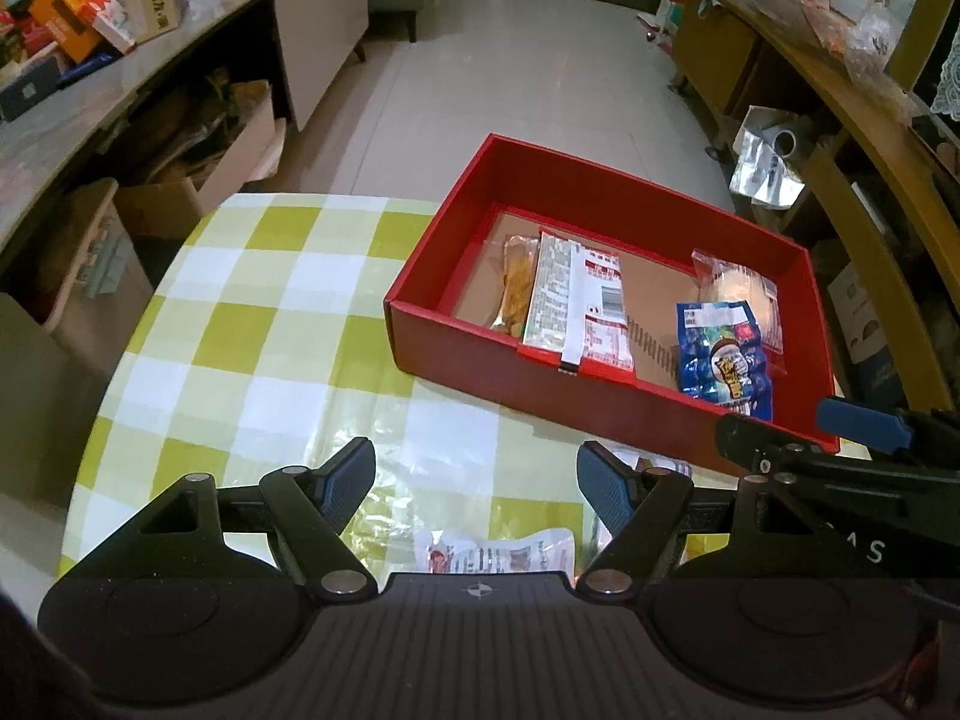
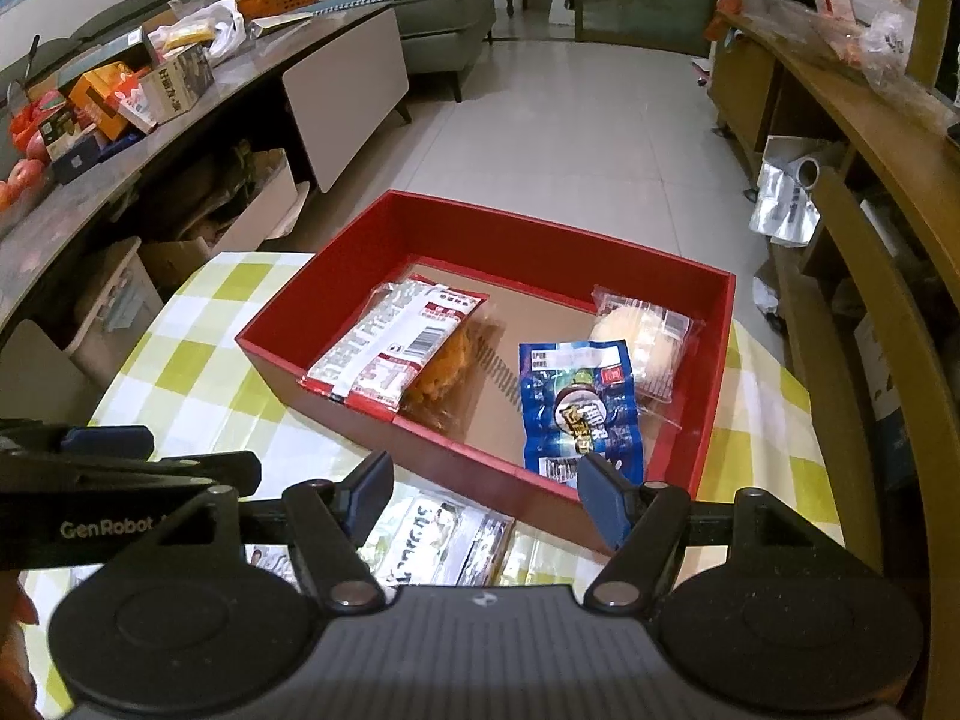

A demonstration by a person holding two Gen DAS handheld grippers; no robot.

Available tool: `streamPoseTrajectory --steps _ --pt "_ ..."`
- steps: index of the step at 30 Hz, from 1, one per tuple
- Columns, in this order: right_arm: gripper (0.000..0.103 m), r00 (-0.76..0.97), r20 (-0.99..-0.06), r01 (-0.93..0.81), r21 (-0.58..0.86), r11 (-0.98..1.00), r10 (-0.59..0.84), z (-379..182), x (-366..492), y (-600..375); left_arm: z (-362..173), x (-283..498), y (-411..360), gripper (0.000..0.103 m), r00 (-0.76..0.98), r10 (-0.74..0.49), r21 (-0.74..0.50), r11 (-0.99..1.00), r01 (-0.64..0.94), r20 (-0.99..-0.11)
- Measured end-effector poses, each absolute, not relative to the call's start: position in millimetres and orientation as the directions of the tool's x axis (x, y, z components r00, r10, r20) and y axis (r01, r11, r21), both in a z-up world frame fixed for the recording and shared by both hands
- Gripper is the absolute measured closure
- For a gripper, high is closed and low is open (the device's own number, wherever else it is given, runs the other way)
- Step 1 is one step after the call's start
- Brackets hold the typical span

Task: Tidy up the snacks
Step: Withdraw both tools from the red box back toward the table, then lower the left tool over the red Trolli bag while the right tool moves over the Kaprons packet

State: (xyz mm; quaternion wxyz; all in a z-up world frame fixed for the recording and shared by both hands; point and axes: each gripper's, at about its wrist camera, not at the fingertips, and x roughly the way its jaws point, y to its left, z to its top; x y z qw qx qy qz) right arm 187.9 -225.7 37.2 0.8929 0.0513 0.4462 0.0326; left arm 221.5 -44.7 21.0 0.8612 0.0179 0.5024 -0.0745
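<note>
The floor has pale, shiny tiles. On the left stands a long low cabinet with a grey top full of boxes, and behind it a grey sofa. On the right runs a curved wooden counter with open shelves under it.

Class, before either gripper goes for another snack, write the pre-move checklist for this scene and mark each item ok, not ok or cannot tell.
1. Left gripper open, nothing between its fingers: ok.
2. Right gripper open and free of any load: ok.
3. Red box sits on the checked table with bare floor between the packets: ok.
4. Blue packet fully inside the box: ok.
5. White packets outside the box, lying under the right gripper: ok.
6. Number of packets left outside: cannot tell, the grippers hide part of them.
</note>
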Motion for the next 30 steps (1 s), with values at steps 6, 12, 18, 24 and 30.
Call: streamPoseTrajectory --steps 6,12,18,24,30 --pt "0.027 0.588 -0.802 -0.019 0.115 0.993 0.104 33.7 184.4 -222.3 18.7 216.5 -42.4 0.023 0.479 -0.105 -0.039 0.989 0.145 -0.872" --pt "0.027 0.581 -0.807 -0.024 0.106 0.994 0.1 31.9 182.0 -220.4 17.4 211.9 -41.3 0.023 0.474 -0.101 -0.035 0.989 0.145 -0.875" --pt "0.027 0.573 -0.814 -0.028 0.101 0.994 0.099 29.5 180.1 -219.2 16.3 207.4 -40.9 0.023 0.47 -0.097 -0.03 0.988 0.149 -0.877" --pt "0.027 0.553 -0.827 -0.031 0.096 0.995 0.097 24.6 177.2 -217.3 12.8 201.7 -39.3 0.021 0.459 -0.094 -0.026 0.988 0.152 -0.883" --pt "0.027 0.526 -0.845 -0.042 0.086 0.995 0.096 17.2 172.5 -213.7 7.1 194.2 -37.7 0.02 0.442 -0.089 -0.022 0.988 0.156 -0.893"
